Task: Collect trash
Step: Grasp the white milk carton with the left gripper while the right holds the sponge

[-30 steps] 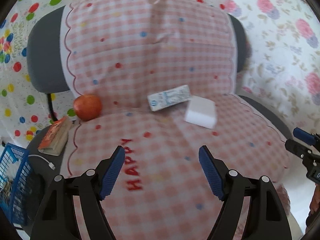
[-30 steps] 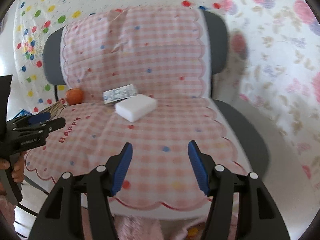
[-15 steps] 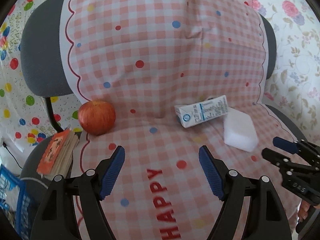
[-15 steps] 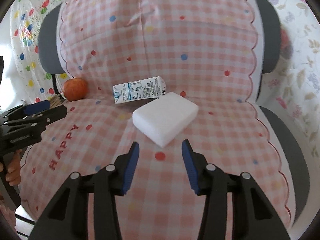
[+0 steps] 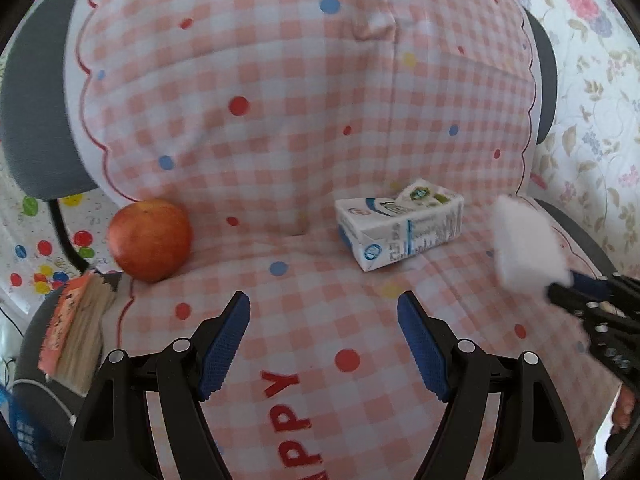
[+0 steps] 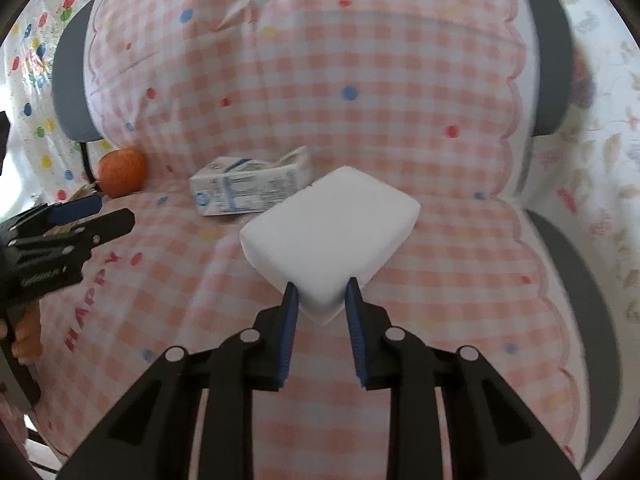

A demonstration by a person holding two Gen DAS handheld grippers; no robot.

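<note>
Since the earlier frames both grippers had come in closer over the chair seat, and the right gripper (image 6: pixel 318 294) had just been closing its jaws, which now pinched the near corner of the white foam block (image 6: pixel 332 232). The blue pads pressed on either side of that corner, so the block was clamped, its far end jutting out over the pink checked cover (image 6: pixel 440 280). In the left wrist view the same block (image 5: pixel 524 244) showed blurred at the right edge, with the right gripper's dark fingers beneath it. The left gripper (image 5: pixel 324 344) hung above the seat with its jaws wide apart and nothing between them, over the red lettering on the cover. The milk carton (image 5: pixel 400 226) lay on its side where seat meets backrest, just beside the block and beyond the left gripper's fingertips. An apple (image 5: pixel 150 240) sat at the seat's left edge, well apart from the carton, with a small book (image 5: pixel 76 336) just below it at the chair's side.
</note>
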